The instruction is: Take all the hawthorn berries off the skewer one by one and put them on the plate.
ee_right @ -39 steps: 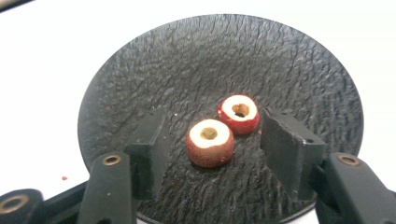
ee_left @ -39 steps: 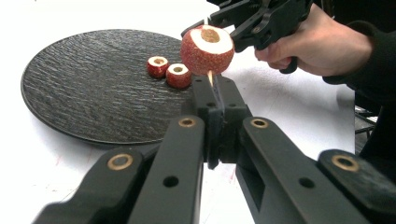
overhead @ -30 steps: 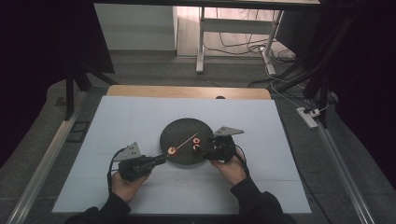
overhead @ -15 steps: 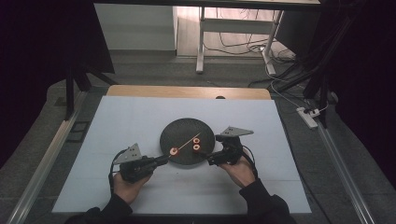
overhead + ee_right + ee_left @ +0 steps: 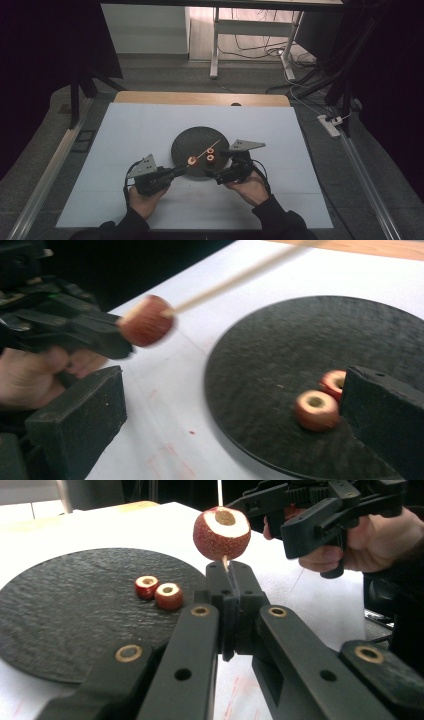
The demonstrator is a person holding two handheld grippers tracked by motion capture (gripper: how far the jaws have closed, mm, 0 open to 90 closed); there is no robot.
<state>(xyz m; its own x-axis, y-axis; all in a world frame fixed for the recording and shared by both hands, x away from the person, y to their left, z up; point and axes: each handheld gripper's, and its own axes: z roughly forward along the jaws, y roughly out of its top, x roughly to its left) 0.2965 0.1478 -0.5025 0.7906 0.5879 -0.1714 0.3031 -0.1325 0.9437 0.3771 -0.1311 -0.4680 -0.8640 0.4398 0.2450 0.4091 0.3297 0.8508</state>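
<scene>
Jaws first: left gripper (image 5: pixel 176 171) is clamped tight on the bare end of a wooden skewer (image 5: pixel 202 151), which already carries one red fruit piece (image 5: pixel 222 533) near the grip. Next over, two loose pieces (image 5: pixel 159 592) sit side by side on the dark slate plate (image 5: pixel 190 140). Right gripper (image 5: pixel 213 175) has just been opening and now stands wide with nothing between its jaws, just off the plate. Best bet: pinch a loose piece by its sides, line its core hole up with the tip, keep the stick steady. No readable labels anywhere.
</scene>
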